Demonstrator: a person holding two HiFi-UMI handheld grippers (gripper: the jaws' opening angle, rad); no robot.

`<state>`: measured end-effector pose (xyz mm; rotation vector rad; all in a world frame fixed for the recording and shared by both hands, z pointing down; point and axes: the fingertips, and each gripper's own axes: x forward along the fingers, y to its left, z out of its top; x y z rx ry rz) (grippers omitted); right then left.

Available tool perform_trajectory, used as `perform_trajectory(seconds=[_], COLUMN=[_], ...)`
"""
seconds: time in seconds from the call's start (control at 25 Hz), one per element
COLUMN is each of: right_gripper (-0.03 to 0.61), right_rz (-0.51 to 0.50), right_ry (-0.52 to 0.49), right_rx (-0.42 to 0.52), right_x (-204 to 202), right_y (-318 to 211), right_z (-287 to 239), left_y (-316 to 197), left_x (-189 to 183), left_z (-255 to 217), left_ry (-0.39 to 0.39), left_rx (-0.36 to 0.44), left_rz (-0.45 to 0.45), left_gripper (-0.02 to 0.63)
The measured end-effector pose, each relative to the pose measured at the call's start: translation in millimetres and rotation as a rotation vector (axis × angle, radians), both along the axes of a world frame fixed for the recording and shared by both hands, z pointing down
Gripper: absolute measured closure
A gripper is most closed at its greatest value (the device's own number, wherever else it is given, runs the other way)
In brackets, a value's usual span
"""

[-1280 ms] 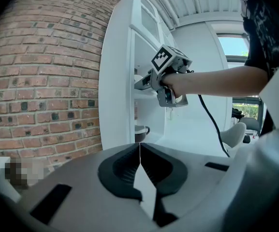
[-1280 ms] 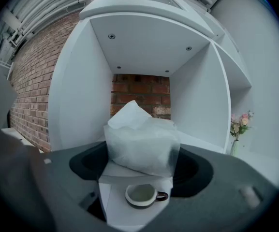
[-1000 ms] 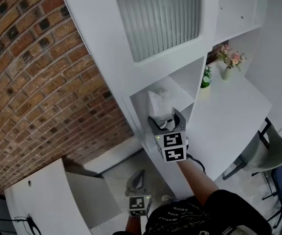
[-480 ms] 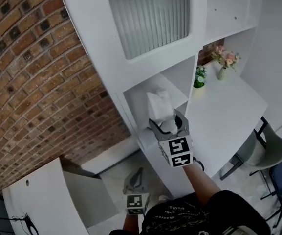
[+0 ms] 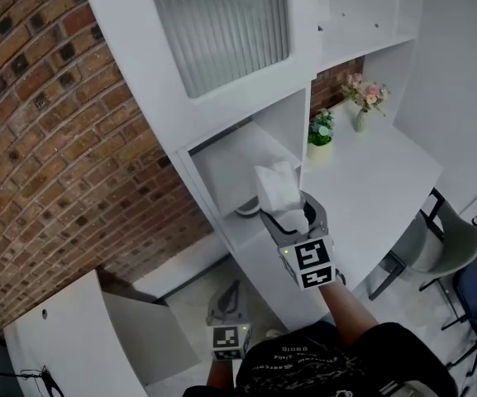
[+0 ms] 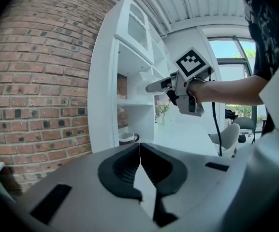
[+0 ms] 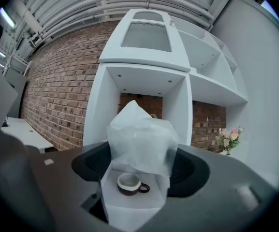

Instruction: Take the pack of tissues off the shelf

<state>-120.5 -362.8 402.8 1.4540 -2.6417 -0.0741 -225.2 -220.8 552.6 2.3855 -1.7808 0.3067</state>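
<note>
**Right gripper (image 7: 139, 170) has the white, crinkly-wrapped pack of tissues (image 7: 141, 141) pinched**

So in the right gripper view the two dark jaws stand fairly wide, with the pack wedged between them and its sides up against both pads. The wrap bulges over the pads a bit, so the exact contact spots are covered. The pack's pointy top sticks up above the jaws.

From the head view, the same gripper (image 5: 288, 212) holds the pack (image 5: 275, 188) in the air just in front of the open lower compartment of the white shelf unit (image 5: 221, 160), not resting on its board. Under the pack, in the gap between the jaws, a dark brown cup with a white inside (image 7: 128, 183) stands on that compartment's floor. The pack blocks most of the compartment's back wall. In the head view only a bit of the cup peeks out beside the jaw.

The left gripper (image 6: 140, 166) has its jaws pressed together with nothing in them. In the head view it sits low (image 5: 231, 300), near the bottom edge, its rear cut off by the person's dark shirt. From the left gripper view I honestly can't pick the pack out against all that white.

Further out there's a white desk (image 5: 379, 180) right of the shelf with pink flowers in a small vase (image 5: 362, 98), and a red brick wall (image 5: 48, 139) on the left.
</note>
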Motion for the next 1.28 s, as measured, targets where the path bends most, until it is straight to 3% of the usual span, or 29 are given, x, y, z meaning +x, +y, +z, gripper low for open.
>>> perform_trajectory(seconds=[0.28,0.6,0.8,0.96,1.28], right_gripper=[0.239,0.239,0.239,0.239,0.239], right_rz=[-0.011,0.021,0.043,0.016,0.018], right_ry=[0.022,0.03,0.064,0.015,0.01], right_rx=[-0.013,-0.048,-0.116,-0.09,-0.152], right_x=[20,45,62,62,72], right_y=[18,29,35,41,52], right_z=[14,34,59,62,96], left_y=[0,1,-3,-4,-11], left_x=[10,22,23,18,24], left_z=[-10,-8,-14,-12,-17], left_ry=[0.001,0.005,-0.003,0.008,0.066], left_rx=[0.039,0.026,0.035,0.028,0.02], left_rz=[0.022,0.056,0.063,0.053,0.051], left_gripper=[0.604,0.604,0.604,0.604,0.604])
